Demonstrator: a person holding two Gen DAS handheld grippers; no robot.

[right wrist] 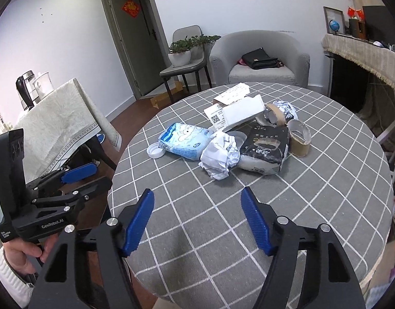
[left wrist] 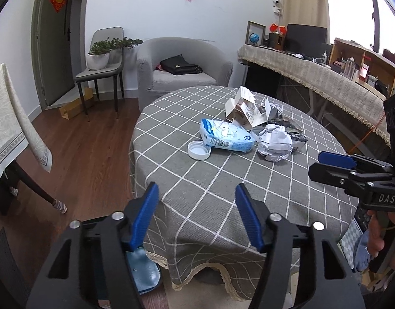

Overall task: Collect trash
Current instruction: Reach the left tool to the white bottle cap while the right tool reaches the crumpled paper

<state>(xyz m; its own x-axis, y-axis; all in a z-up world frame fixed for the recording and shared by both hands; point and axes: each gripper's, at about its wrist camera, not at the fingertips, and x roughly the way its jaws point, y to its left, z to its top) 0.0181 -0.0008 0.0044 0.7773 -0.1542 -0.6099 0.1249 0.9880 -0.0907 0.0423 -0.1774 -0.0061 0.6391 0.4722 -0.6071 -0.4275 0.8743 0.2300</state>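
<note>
Grey checked cloth covers the round table (left wrist: 197,180) under my left gripper (left wrist: 197,213), seen from its own camera. Its blue pads stand apart with only cloth showing between them; it holds nothing. Well ahead, toward the far side of the table, the trash sits in a loose cluster: a white bottle cap (left wrist: 199,149), touching it a blue-and-white plastic packet (left wrist: 227,135), a crumpled paper ball (left wrist: 274,141) to the right, and a torn cardboard box (left wrist: 245,108) behind. My right gripper (left wrist: 334,163) comes in from the right edge, near the pile but apart from it.

From the right wrist camera, my right gripper (right wrist: 197,219) also stands parted and empty over bare cloth. The same heap lies ahead: the cap (right wrist: 154,151), the packet (right wrist: 184,139), the paper ball (right wrist: 219,154), a dark crushed bag (right wrist: 265,149) and two tape rolls (right wrist: 299,137) just beside it, with the box (right wrist: 236,112) behind. My left gripper (right wrist: 78,177) hangs off the table's left edge, in a hand (right wrist: 23,253).

I see no bin or bag to receive anything. As I judge it, collecting has not begun: every piece lies on the table, and all picking remains.
</note>
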